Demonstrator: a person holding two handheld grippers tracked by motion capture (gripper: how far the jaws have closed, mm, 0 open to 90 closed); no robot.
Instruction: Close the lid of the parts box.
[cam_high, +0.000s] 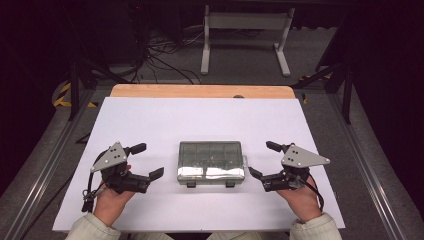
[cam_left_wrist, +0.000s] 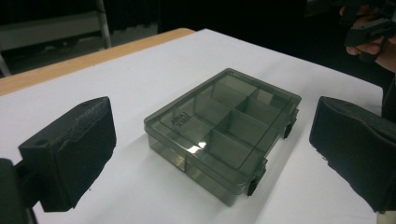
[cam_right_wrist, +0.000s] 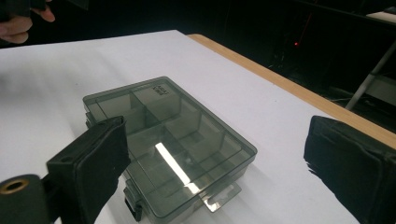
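Observation:
A smoky clear plastic compartment box lies shut on the white table cover, near the front middle, its two dark latches facing the person. In the left gripper view the box sits ahead between the jaws, apart from them. The box in the right gripper view shows several empty compartments through its lid. My left gripper stands open a short way left of the box, nothing between its jaws. My right gripper stands open just right of the box, also empty.
A white sheet covers most of a wooden table whose far edge is bare. Beyond it, a white desk frame and cables are on the floor. Metal rails run along both sides.

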